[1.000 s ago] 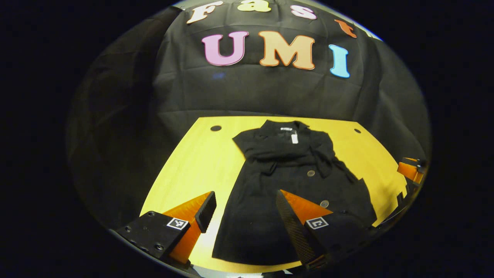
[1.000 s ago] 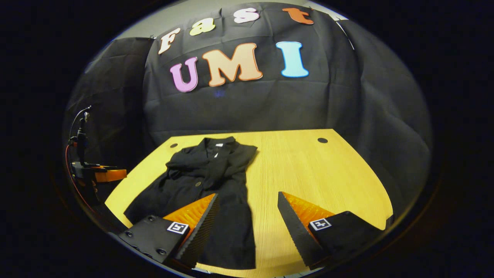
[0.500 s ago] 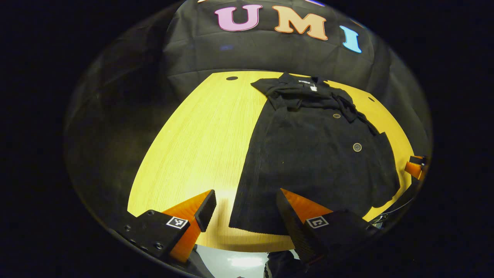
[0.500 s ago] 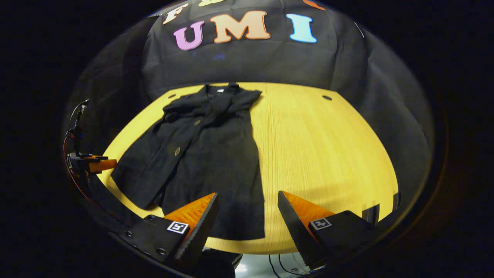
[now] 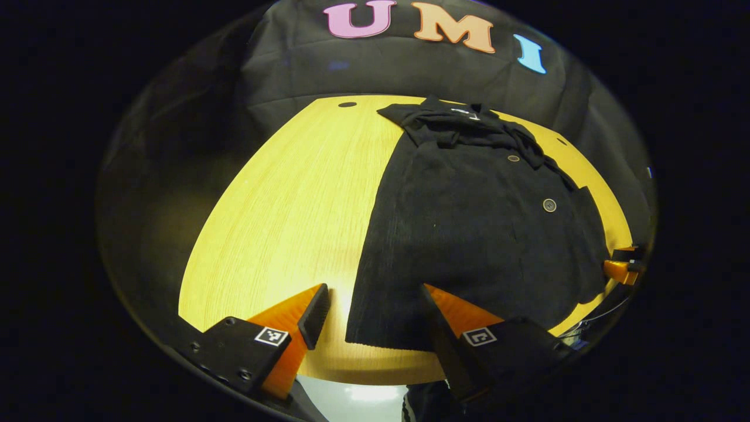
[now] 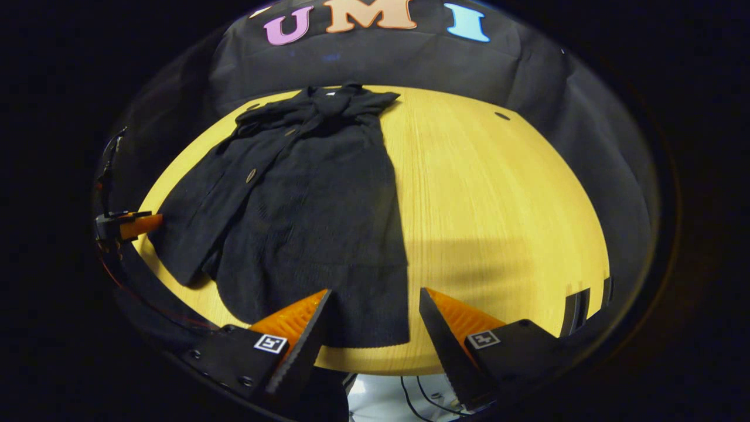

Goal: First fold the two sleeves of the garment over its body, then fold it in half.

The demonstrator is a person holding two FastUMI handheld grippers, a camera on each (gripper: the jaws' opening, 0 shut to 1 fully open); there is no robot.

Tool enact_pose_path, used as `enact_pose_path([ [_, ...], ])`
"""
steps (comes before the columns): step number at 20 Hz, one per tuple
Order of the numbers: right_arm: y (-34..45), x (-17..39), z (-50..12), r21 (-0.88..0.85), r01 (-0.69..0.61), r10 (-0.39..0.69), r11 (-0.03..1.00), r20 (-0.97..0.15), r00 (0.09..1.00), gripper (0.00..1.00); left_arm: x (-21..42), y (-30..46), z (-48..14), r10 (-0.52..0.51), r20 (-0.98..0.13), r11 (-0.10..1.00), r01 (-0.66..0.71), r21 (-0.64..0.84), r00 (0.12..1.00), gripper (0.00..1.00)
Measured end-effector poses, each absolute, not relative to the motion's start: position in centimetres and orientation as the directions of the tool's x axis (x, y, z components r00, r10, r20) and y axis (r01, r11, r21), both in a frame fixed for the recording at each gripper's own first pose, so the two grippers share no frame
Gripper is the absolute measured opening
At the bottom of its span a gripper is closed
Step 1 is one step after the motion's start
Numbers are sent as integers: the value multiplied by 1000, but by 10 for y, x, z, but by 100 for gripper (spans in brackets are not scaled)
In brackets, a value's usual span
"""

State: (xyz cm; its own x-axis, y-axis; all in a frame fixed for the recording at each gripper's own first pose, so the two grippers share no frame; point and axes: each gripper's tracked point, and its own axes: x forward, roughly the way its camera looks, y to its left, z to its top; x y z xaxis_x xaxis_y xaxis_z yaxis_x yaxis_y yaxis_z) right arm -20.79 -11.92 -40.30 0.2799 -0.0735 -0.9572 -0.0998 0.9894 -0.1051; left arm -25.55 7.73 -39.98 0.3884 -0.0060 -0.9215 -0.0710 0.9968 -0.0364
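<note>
garment (image 5: 474,223) flat on table (image 5: 293,199) | collar at far edge | hem at near edge

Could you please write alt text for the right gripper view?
A black buttoned garment lies flat on a yellow wooden table, collar at the far edge, hem at the near edge. The open right gripper hovers above the hem's corner.

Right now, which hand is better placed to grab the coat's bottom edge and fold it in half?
Left, but only just. The left gripper has a hem corner of the black coat nearly centred between its open fingers. The right gripper is open too, but its corner sits nearer one finger. Folding probably needs both.
</note>
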Motion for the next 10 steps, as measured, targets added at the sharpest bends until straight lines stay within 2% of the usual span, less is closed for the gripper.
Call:
enact_pose_path([
  [1,-118,-206,-403,-103,-100,-71,990,-956,284,84,-253,73,-399,-18,-917,998,-52,-43,399,87],
  [2,-117,-205,-405,-94,-112,-60,989,-959,279,80,-252,71,-401,-26,-915,998,-41,-46,402,82],
  [3,-113,-204,-406,-88,-124,-51,988,-959,279,71,-251,68,-401,-31,-911,998,-36,-50,412,71],
  [4,-110,-203,-404,-84,-126,-45,988,-958,285,51,-253,62,-397,-55,-906,997,-26,-72,419,66],
  [6,-108,-203,-403,-117,-130,-73,985,-951,302,11,-255,52,-396,-116,-881,992,6,-127,459,27],
  [7,-108,-202,-406,-145,-146,-93,979,-946,312,5,-253,53,-397,-121,-870,989,-19,-147,478,4],
  [10,-106,-201,-404,-237,-244,-152,940,-934,324,3,-253,53,-398,-153,-837,962,-117,-249,526,0],
])
